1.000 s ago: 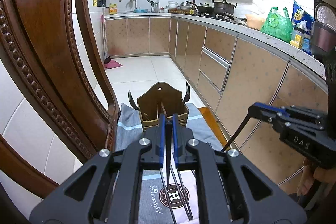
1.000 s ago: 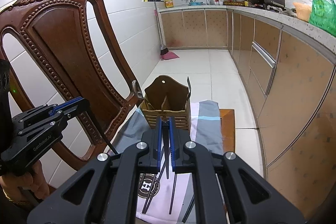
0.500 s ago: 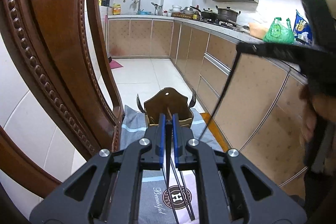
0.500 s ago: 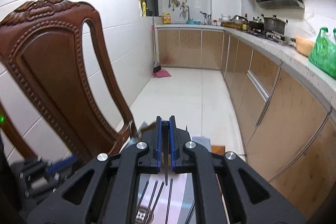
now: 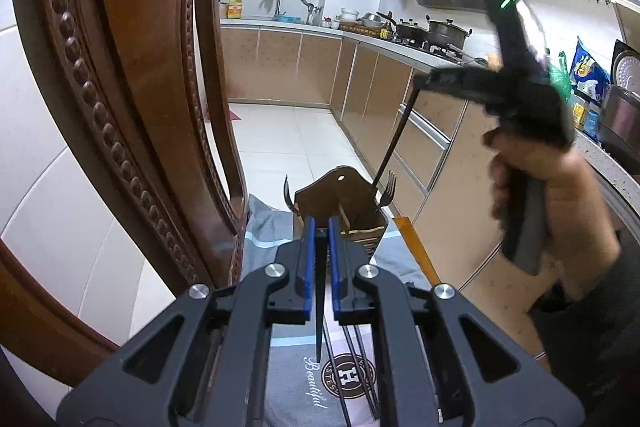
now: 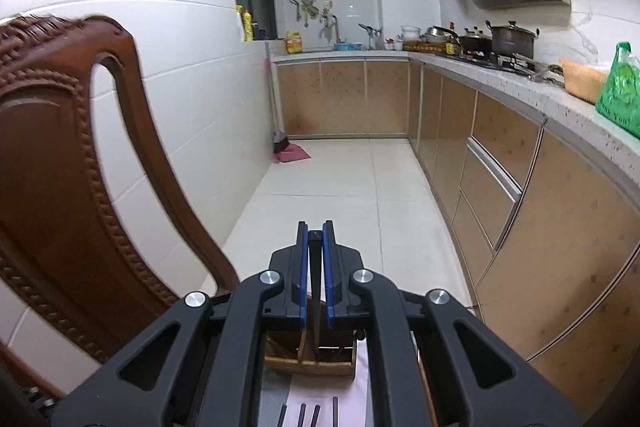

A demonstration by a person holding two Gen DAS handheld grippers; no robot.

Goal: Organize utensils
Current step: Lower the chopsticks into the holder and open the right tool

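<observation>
A brown wooden utensil holder [image 5: 344,205] stands on a grey cloth [image 5: 280,379], with two forks [image 5: 387,191] in it. My left gripper [image 5: 321,227] is shut on a dark chopstick [image 5: 319,307] that hangs down behind its fingers. Several more chopsticks [image 5: 354,351] lie on the cloth below. My right gripper [image 5: 418,79] is high at the right, shut on a dark chopstick [image 5: 394,143] whose tip reaches the holder's right compartment. In the right wrist view that gripper [image 6: 316,233] is above the holder [image 6: 310,351], with the chopstick [image 6: 316,307] pointing down into it.
A carved wooden chair back [image 5: 120,75] stands close on the left. Kitchen cabinets [image 5: 400,99] and a counter with pots run along the right. A tiled floor [image 6: 340,195] lies beyond the holder. Loose chopstick ends [image 6: 308,415] show on the cloth.
My right gripper rose and swung over the holder, bringing its chopstick tip down to the right compartment. My left gripper lifted slightly and kept its chopstick.
</observation>
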